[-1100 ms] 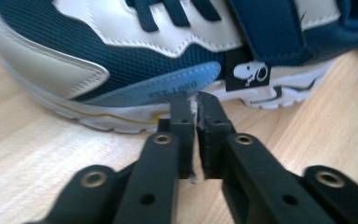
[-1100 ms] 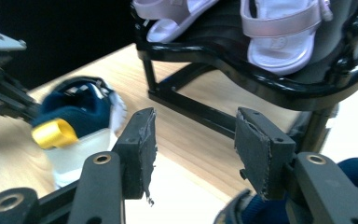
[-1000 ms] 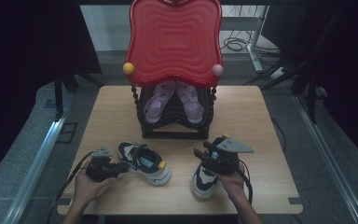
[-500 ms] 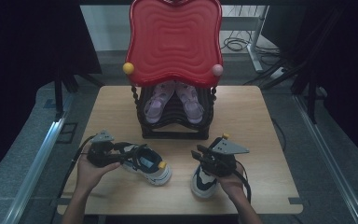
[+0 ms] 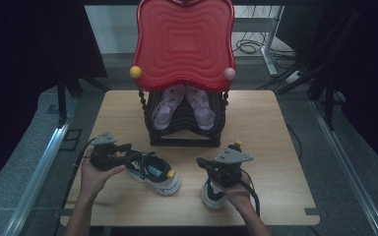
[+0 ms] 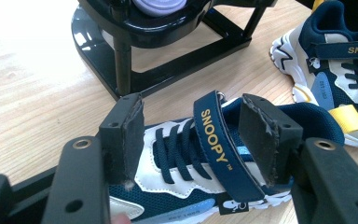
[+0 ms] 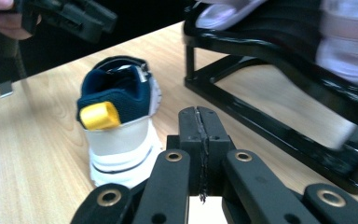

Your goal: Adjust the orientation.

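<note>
With the left gripper (image 6: 191, 140) standing wide, its jaws having just been opening around the strap (image 6: 219, 144) of the left sneaker (image 5: 153, 172) lying on the table (image 5: 275, 147), and the right gripper (image 7: 199, 135) fully closed on nothing, lowering squarely is advisable before closing.
</note>
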